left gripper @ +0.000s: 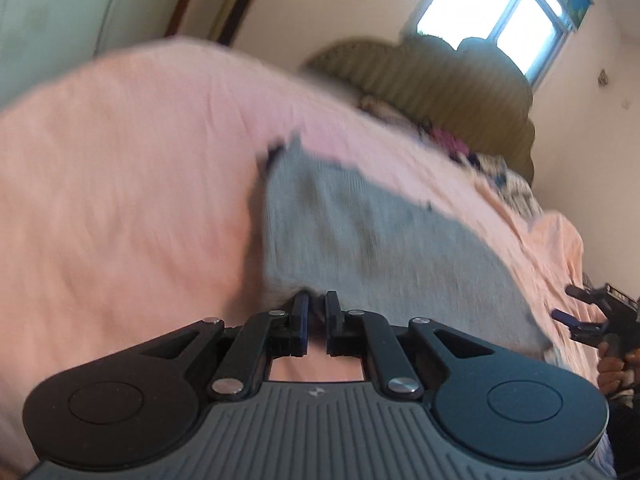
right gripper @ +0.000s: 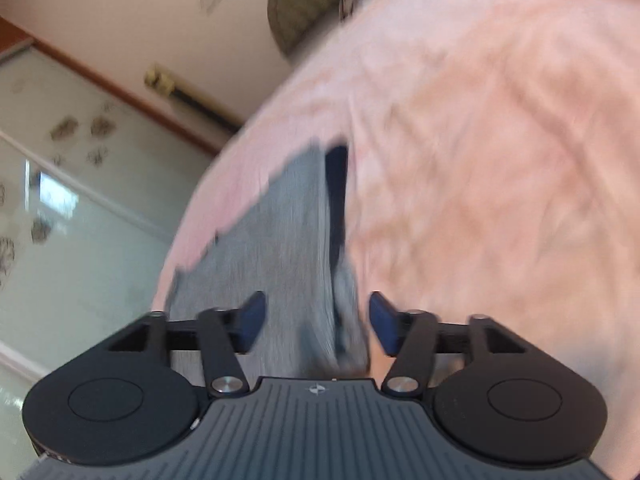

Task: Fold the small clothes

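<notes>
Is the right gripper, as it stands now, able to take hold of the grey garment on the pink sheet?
Probably yes. The right gripper has its jaws apart, and the grey garment lies directly ahead with a fold running between the fingers. Nothing is in the way on the pink sheet. Blur hides whether the pads touch cloth.

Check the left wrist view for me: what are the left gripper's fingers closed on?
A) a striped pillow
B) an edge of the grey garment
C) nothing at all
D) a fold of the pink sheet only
B: the left gripper has its fingers nearly together on the near edge of the grey garment, which lies on the pink sheet.
</notes>
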`<state>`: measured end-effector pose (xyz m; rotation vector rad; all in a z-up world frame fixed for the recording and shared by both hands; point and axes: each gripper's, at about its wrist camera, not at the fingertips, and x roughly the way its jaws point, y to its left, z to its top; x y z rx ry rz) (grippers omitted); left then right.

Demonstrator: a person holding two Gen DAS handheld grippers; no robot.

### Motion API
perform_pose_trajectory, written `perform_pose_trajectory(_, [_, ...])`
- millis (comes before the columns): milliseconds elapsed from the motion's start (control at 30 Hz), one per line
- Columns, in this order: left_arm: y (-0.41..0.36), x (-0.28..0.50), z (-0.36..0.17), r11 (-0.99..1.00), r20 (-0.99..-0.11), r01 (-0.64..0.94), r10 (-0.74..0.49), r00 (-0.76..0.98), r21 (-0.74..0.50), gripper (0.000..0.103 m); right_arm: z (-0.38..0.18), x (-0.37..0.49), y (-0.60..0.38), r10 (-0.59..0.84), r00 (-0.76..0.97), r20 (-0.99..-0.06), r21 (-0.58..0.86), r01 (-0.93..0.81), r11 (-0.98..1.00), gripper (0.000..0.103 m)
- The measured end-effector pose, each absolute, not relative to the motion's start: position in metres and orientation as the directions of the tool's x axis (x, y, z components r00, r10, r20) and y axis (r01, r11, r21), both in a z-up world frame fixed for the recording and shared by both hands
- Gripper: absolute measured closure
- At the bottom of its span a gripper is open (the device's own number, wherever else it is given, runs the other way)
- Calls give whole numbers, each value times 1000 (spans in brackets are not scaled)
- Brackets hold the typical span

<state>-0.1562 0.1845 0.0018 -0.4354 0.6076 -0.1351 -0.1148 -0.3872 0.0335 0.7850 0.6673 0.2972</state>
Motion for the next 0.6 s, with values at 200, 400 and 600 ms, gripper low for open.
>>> perform_pose_trajectory(200, [177, -53, 37, 947, -484, -138, -20, 875, -290, 10, 80, -11, -348, 443, 765, -469, 548, -141, 824, 38])
perform_pose_trajectory(400, [145, 53, 3, 969, -637, -91, -78, 767, -228, 11, 56, 94, -286, 362, 672, -646, 367, -142, 919, 38])
perform_pose_trajectory(600, [117, 93, -19, 993, -711, -67, -24, 703, -100, 54, 23, 133, -253, 288, 610, -738, 256, -142, 956, 38])
